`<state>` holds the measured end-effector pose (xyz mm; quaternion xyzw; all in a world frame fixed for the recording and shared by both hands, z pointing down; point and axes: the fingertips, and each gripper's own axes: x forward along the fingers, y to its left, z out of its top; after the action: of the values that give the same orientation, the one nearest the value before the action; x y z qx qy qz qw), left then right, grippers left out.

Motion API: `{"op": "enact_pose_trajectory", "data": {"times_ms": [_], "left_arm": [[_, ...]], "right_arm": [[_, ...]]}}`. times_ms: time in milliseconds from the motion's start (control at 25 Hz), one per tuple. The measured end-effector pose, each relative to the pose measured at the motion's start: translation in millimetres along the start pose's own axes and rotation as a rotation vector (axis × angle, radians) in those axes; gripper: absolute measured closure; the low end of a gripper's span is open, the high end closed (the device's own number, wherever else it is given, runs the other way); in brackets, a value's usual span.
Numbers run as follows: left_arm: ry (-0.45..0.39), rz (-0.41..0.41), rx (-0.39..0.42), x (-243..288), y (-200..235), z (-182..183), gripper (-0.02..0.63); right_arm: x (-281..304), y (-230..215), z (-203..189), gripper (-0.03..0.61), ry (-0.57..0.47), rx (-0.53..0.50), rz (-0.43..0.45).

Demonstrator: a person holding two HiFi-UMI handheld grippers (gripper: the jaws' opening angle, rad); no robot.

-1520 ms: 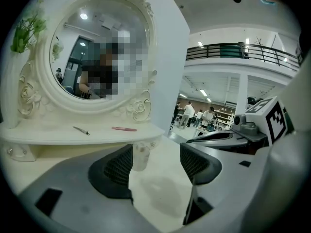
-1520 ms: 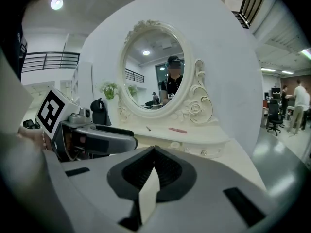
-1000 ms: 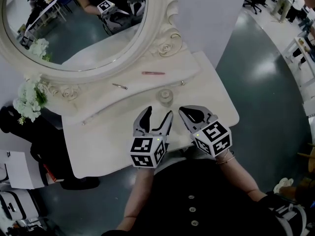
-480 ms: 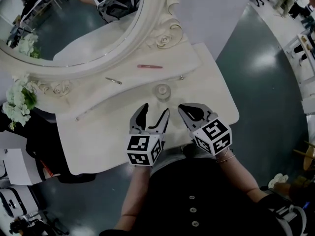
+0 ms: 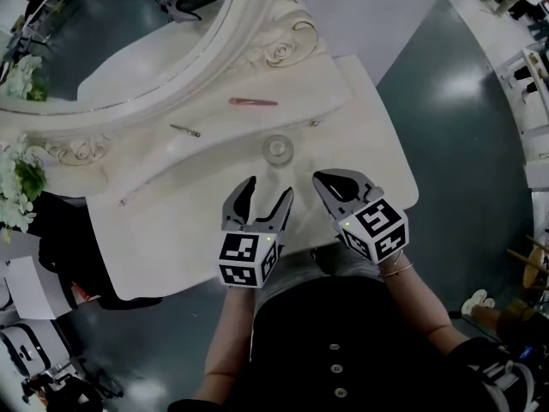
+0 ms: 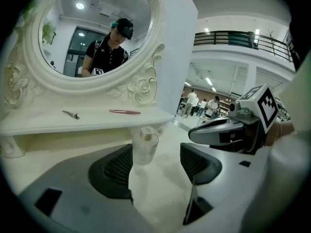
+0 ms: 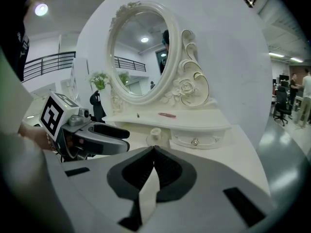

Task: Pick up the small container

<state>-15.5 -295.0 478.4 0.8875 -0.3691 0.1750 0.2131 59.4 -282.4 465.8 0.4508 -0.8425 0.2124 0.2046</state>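
Note:
The small container (image 5: 278,150) is a clear little bottle with a pale cap, standing upright on the white dressing table (image 5: 171,230) just below its raised shelf. My left gripper (image 5: 268,189) is open and a short way in front of the container, not touching it. In the left gripper view the container (image 6: 144,147) stands ahead, in line with the gap of the left gripper (image 6: 155,160). My right gripper (image 5: 330,180) is to the container's near right, shut and empty. In the right gripper view the container (image 7: 154,136) shows just beyond the right gripper (image 7: 153,149).
A pink slim tool (image 5: 252,102) and a small metal tool (image 5: 184,130) lie on the raised shelf under the oval mirror (image 5: 129,24). A drawer knob (image 5: 316,123) sticks out right of the container. White flowers (image 5: 17,174) stand at the far left. The table's front edge is under both grippers.
The head view has shifted, so the table and mirror sit higher and further left in the picture. Both grippers keep much the same stance near the front edge.

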Motion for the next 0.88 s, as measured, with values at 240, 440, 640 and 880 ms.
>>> {"op": "enact_pose_trajectory", "data": {"times_ms": [240,440,640,880], "left_arm": [[0.044,0.011,0.023,15,9,-9,0.331],[0.082,0.019,0.032,28,16,-16,0.33],[0.092,0.023,0.024,47,24,-18,0.331],[0.112,0.031,0.022,66,28,-24,0.33]], "right_arm": [[8,-5,-15,0.577,0.039,0.037,0.015],[16,-8,-23,0.577,0.061,0.065,0.041],[24,-14,-26,0.577,0.068,0.078,0.047],[37,-15,-31,0.577,0.083,0.086,0.071]]}}
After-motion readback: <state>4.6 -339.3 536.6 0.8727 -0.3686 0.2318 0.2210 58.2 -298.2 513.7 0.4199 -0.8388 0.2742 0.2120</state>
